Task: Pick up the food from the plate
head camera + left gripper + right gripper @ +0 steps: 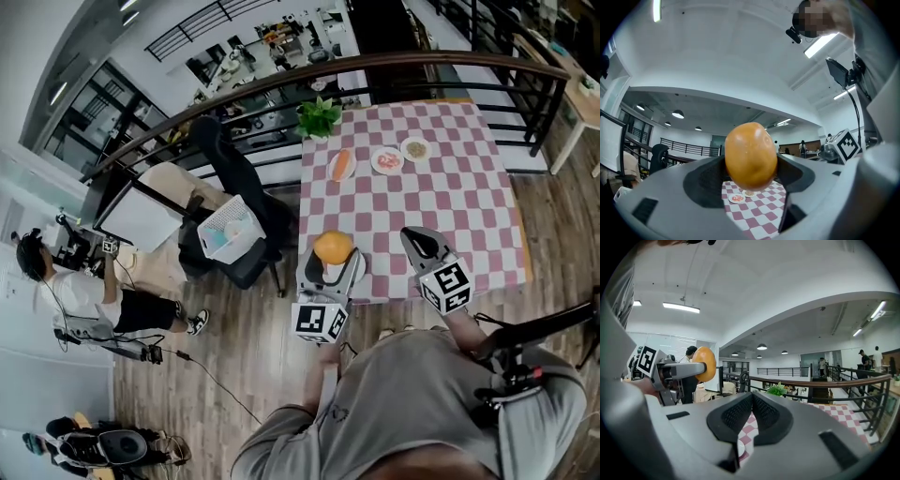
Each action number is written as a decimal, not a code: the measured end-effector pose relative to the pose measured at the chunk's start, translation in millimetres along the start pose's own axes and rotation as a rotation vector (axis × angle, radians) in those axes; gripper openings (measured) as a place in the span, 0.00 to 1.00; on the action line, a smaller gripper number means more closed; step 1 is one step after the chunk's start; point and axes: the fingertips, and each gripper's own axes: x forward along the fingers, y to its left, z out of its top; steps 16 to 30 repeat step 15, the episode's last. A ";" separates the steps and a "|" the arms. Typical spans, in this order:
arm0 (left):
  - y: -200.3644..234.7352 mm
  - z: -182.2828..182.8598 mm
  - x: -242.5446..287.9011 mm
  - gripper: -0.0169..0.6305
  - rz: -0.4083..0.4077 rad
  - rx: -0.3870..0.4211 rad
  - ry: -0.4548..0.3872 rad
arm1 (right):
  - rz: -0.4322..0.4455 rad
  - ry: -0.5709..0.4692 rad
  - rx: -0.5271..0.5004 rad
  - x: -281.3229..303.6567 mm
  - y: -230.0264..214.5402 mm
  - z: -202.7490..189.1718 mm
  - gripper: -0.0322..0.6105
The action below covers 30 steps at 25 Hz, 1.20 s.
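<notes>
A round orange piece of food (333,247) is raised above the front left edge of the pink-checked table (441,202). My left gripper (333,262) is shut on the orange food (751,156), which fills the gap between the two dark pads in the left gripper view. A white plate (358,269) shows just under that gripper. My right gripper (419,242) hovers over the front of the table with its pads pressed together and nothing between them (751,414). The right gripper view also shows the left gripper (670,372) and its orange food (705,363) off to the left.
Three small plates sit at the table's far side: one with an orange piece (342,165), one with red food (387,159), one with brownish food (415,148). A potted plant (320,116) stands at the far left corner. A black chair (230,169), a white basket (228,230) and a curved railing (422,64) surround the table.
</notes>
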 end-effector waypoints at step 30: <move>-30.3 -15.7 10.6 0.56 -0.092 -0.053 0.054 | -0.069 0.018 0.015 -30.6 -10.4 -0.2 0.07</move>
